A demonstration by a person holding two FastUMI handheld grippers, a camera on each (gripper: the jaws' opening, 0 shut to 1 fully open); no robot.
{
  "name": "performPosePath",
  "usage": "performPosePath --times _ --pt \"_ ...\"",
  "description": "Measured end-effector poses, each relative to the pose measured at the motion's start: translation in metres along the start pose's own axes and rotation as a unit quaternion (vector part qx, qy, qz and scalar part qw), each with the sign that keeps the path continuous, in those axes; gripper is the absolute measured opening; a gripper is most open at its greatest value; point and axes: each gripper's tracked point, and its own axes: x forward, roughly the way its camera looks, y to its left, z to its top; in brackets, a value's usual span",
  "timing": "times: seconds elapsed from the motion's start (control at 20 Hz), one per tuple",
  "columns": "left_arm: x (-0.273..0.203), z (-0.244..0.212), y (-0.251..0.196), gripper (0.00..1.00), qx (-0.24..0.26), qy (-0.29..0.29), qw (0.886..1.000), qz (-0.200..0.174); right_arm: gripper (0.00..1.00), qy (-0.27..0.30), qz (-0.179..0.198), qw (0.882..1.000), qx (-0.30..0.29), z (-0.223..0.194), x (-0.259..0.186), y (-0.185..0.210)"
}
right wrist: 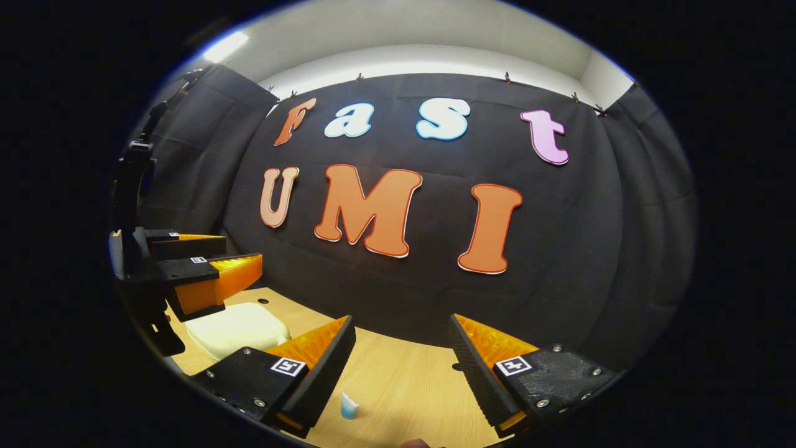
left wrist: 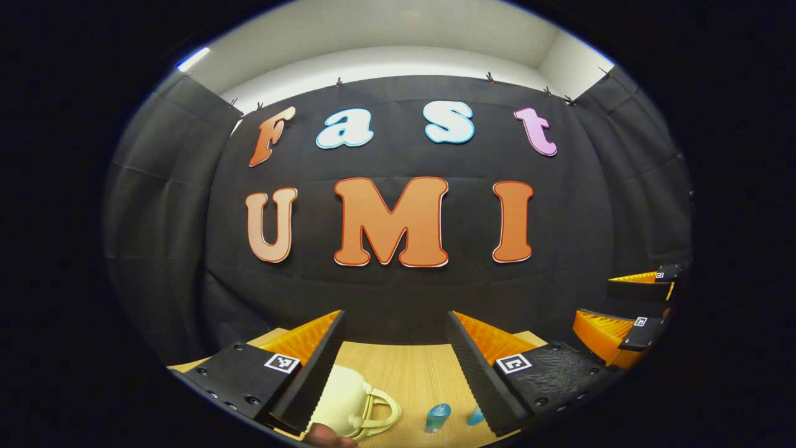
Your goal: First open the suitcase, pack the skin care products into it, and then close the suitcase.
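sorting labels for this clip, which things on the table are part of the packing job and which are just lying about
Part of the job:
- cream suitcase, closed
- blue bottle
- second blue bottle
- left claw, open
- right claw, open

Just lying about:
- nothing I can see; wooden table only bears them

The table [left wrist: 410,373] is pale wood-grain with a smooth matt finish. On it, the cream suitcase [left wrist: 339,398] looks like smooth plastic; beside it, a small blue bottle [left wrist: 437,417] looks glossy, translucent plastic.

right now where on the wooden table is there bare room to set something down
Bare wood lies beyond the small blue bottles, up to the black cloth wall, and right of the lone blue bottle toward the right gripper. It is crowded around the cream suitcase beside the left gripper.
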Motion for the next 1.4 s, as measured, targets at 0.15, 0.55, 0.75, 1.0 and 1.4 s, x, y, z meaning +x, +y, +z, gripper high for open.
performPosePath --times 0.15,0.55,0.75,1.0,1.4 --pt "0.001 -0.004 -0.006 0.99 0.008 -0.004 1.000 0.009 0.95 -0.006 0.011 1.000 0.004 -0.002 0.005 -0.002" --pt "0.007 -0.030 -0.003 1.00 0.075 0.014 0.997 0.023 0.95 -0.003 0.026 1.000 0.001 -0.010 0.013 -0.002" --pt "0.009 -0.076 0.010 1.00 0.173 0.051 0.984 -0.001 0.95 0.005 0.006 1.000 0.006 -0.020 0.016 -0.003" --pt "0.007 -0.145 0.019 0.99 0.282 0.096 0.953 -0.052 0.95 0.025 -0.021 0.999 -0.001 -0.030 0.013 0.000" --pt "0.020 -0.251 0.022 0.97 0.415 0.142 0.891 -0.117 0.95 0.040 -0.048 0.998 -0.002 -0.038 0.011 -0.013"
